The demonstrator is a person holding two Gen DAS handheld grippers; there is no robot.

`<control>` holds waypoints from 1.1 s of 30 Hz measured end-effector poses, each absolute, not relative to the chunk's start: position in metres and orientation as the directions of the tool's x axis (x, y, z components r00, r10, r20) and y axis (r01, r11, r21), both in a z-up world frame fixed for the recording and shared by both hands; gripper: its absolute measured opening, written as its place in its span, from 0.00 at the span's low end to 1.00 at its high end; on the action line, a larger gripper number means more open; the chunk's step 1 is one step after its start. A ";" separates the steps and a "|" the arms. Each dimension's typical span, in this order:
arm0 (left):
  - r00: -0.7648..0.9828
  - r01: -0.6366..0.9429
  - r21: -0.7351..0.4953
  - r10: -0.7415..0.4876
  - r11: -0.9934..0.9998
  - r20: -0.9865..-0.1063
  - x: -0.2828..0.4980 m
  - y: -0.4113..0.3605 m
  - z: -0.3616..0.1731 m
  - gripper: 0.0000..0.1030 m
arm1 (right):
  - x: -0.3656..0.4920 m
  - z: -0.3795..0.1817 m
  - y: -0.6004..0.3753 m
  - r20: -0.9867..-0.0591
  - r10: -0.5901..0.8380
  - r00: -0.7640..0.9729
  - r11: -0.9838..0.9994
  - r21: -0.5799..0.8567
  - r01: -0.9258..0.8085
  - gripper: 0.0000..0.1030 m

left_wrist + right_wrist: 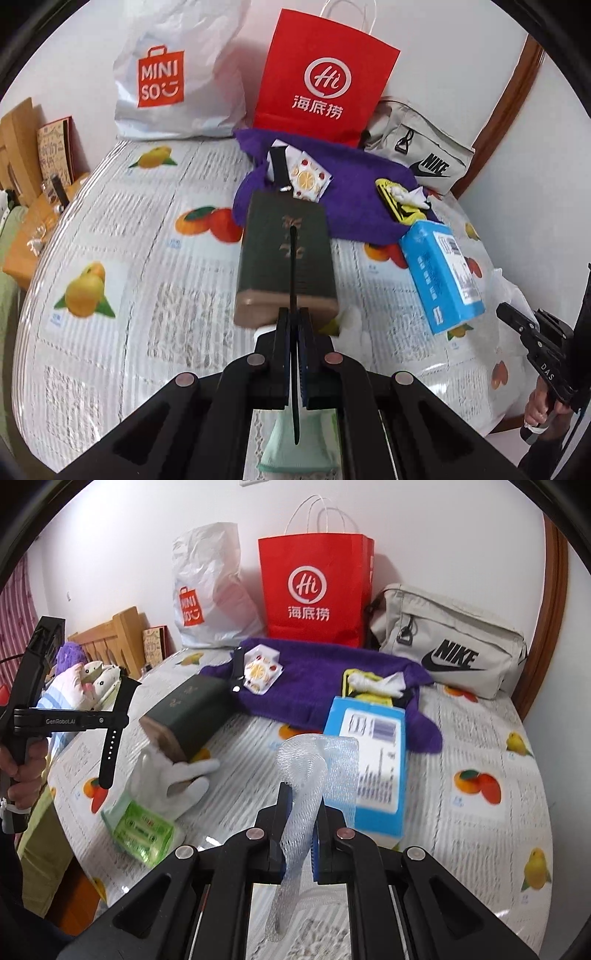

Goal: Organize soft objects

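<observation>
Item: black watch strap (293,273), thin, limp, light; pinched mid-length in my left gripper (294,321), dangling over the bed.

Item: white foam net sleeve (306,794), airy, crushable; clamped mid-length in my right gripper (299,812), likely to slip.

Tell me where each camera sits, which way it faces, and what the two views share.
Left wrist: mounted on the left gripper, looking along its jaws, shut on a black watch strap, across the bed to the red Haidilao bag; the right gripper and hand show at right.
Right wrist: on the right gripper, jaws shut on white foam netting, facing the same wall; the left gripper shows at left.
Shared: red bag, purple towel, Nike bag, blue tissue pack.
</observation>
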State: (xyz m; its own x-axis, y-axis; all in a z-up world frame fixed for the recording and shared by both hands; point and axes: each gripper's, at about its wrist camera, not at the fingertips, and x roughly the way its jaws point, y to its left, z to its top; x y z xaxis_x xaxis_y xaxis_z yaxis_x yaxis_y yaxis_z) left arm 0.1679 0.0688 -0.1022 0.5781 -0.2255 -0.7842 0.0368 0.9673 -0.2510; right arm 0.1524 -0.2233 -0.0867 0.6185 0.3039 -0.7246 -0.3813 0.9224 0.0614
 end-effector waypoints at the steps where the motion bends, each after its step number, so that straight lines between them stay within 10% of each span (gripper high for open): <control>1: 0.581 0.039 -0.249 -0.224 0.968 -0.783 0.171 0.068 -0.100 0.04 | 0.157 -0.085 -0.224 -0.720 0.301 0.625 0.924 0.057 -0.379 0.08; 33: 0.617 0.041 -0.247 -0.219 0.968 -0.756 0.296 0.057 -0.075 0.04 | 0.307 -0.065 -0.224 -0.666 0.316 0.676 0.928 0.068 -0.367 0.08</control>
State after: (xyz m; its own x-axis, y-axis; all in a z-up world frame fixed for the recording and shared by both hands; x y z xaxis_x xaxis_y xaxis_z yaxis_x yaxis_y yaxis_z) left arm 0.2964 0.0571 -0.0754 0.6172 -0.2192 -0.7556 0.0410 0.9681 -0.2473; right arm 0.3074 -0.2235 -0.0651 0.6757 0.3164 -0.6658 -0.3672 0.9276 0.0682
